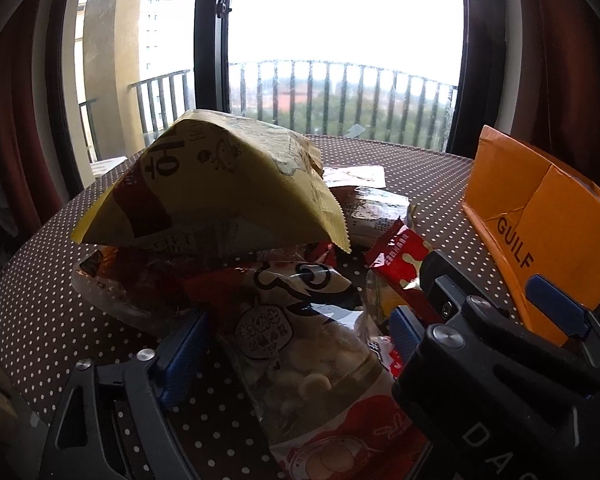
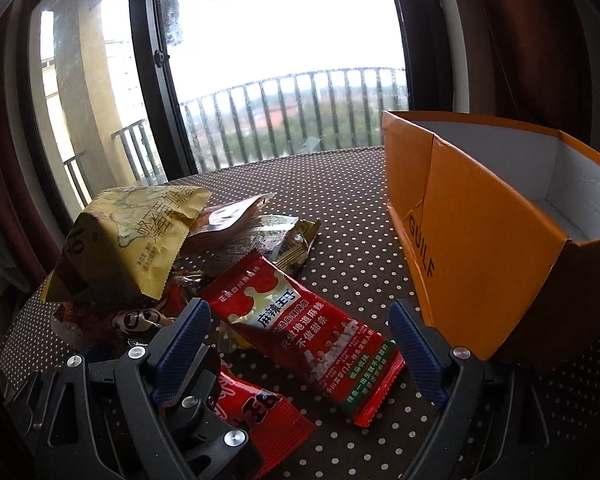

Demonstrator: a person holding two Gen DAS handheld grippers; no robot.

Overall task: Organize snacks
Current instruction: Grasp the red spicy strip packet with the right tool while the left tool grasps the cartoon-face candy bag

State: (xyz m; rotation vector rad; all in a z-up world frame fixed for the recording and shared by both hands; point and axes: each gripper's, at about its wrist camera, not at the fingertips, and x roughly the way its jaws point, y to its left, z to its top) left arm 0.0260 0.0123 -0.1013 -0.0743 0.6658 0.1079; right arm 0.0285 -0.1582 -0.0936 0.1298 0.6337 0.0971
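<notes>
A pile of snack packets lies on the brown polka-dot table (image 2: 340, 200). My left gripper (image 1: 296, 340) is open, its blue-padded jaws either side of a clear bag of white candies (image 1: 300, 360). A yellow packet (image 1: 220, 184) sits on top of the pile, also in the right wrist view (image 2: 128, 240). My right gripper (image 2: 300, 344) is open, with a red spicy-strip packet (image 2: 308, 332) lying between its jaws. A second red packet (image 2: 256, 412) lies below it. The right gripper shows in the left wrist view (image 1: 480, 312). An orange box (image 2: 480, 240) stands open on the right.
The orange box (image 1: 540, 216) is labelled GUILF and its inside is white. Behind the table is a large window (image 2: 280, 40) with a balcony railing. Dark red curtains (image 2: 540, 40) hang at both sides. More packets (image 2: 260, 236) lie behind the red one.
</notes>
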